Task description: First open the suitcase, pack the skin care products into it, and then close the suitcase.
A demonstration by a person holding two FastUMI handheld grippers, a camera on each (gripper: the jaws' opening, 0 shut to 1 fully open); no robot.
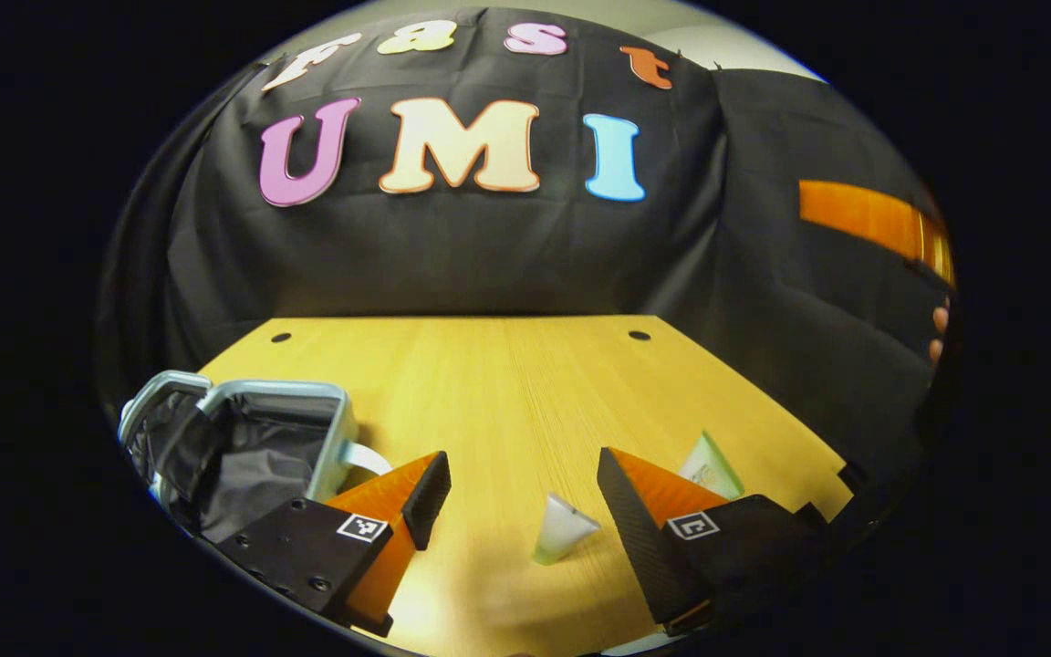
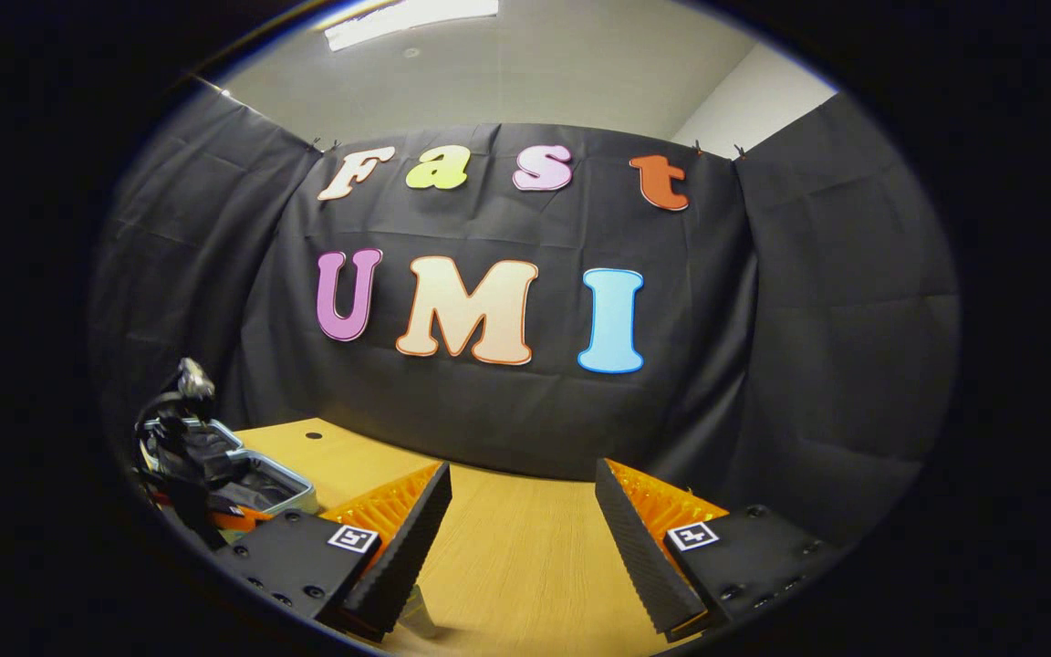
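Hovering left claw [image 1: 523,488] agape | right claw [image 2: 523,506] agape (both empty) | suitcase [image 1: 243,452] open at table [image 1: 525,383] edge

No readable text, number or brand on any object. Square black-and-white coded markers [image 1: 362,526] sit on the finger mounts of the left gripper [image 1: 521,493] and of the right gripper [image 2: 521,511]; patterns only, no characters. Pale tube [image 1: 712,467] shows faint print, too small to read.

Open suitcase [image 1: 243,447] lies on the table [image 1: 507,383], left of two tubes [image 1: 562,527].
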